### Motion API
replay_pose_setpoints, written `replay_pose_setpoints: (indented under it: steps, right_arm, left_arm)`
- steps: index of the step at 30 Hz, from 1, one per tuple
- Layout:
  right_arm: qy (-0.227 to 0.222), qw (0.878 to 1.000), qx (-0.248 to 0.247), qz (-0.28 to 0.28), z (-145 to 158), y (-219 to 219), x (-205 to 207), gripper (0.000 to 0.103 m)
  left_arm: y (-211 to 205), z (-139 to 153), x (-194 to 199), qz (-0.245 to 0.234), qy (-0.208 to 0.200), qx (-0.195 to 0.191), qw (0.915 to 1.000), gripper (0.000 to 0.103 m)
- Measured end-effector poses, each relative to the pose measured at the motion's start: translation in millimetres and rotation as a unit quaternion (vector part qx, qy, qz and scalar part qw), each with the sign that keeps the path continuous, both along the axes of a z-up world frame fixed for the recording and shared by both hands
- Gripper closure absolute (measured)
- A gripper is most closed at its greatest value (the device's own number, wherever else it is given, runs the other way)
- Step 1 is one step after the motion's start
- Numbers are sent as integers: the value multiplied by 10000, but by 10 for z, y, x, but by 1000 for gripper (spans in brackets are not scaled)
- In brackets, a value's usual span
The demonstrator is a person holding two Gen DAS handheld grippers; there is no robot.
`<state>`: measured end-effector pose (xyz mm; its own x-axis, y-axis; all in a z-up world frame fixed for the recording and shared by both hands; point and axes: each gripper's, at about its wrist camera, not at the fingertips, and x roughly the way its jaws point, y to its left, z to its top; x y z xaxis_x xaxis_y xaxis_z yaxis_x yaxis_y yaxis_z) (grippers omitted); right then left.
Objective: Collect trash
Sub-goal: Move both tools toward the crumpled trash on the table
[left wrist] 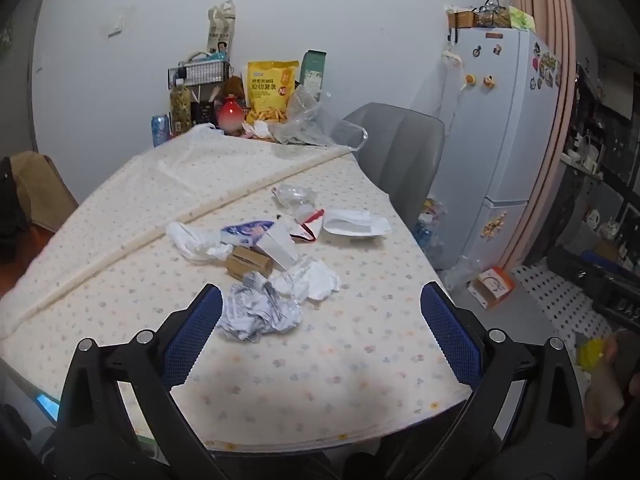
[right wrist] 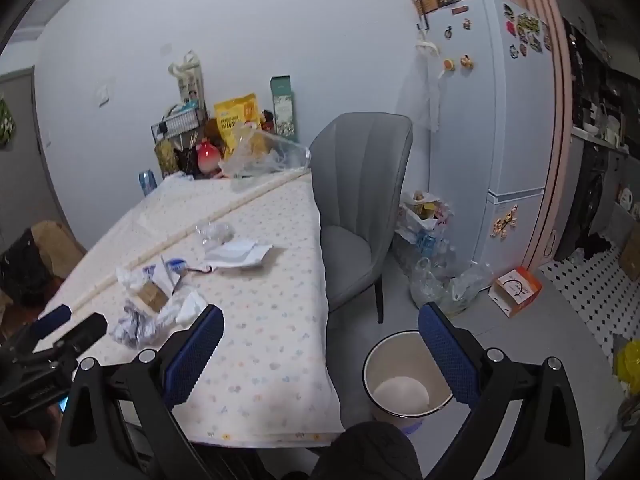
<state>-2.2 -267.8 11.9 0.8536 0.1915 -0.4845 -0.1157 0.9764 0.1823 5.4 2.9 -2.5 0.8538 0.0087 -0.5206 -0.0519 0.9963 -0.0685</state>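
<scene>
A pile of trash lies mid-table: crumpled printed paper (left wrist: 258,312), white tissue (left wrist: 310,280), a small cardboard box (left wrist: 249,262), a white carton (left wrist: 278,246), a blue-white wrapper (left wrist: 244,232), a white envelope (left wrist: 354,224) and clear plastic (left wrist: 294,194). My left gripper (left wrist: 322,328) is open and empty, just short of the crumpled paper. My right gripper (right wrist: 320,344) is open and empty, over the table's right edge. A white bin (right wrist: 404,376) stands on the floor below it. The crumpled paper (right wrist: 132,326) also shows in the right wrist view.
The table (left wrist: 320,380) has a flowered cloth. A grey chair (right wrist: 360,200) stands at its right side. Snack bags, a can and jars (left wrist: 240,96) crowd the far end. A fridge (right wrist: 492,120), plastic bags (right wrist: 432,264) and an orange box (right wrist: 516,290) are to the right.
</scene>
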Motion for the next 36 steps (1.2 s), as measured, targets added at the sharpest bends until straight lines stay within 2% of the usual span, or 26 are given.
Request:
replay_pose_setpoints:
  steps: [4, 9, 28, 36]
  right_arm:
    - [67, 9999, -125, 72, 1, 27, -33, 8]
    - [75, 9997, -214, 107, 14, 23, -69, 8]
    - [83, 9992, -125, 363, -58, 27, -105, 8]
    - [118, 9989, -292, 342, -91, 51, -85, 7]
  left_arm:
    - [47, 28, -69, 106, -90, -77, 9999, 4]
    - [63, -30, -78, 172, 13, -128, 9998, 4]
    - [53, -3, -83, 306, -38, -170, 9994, 4]
    - [45, -77, -82, 275, -51, -268, 9992, 4]
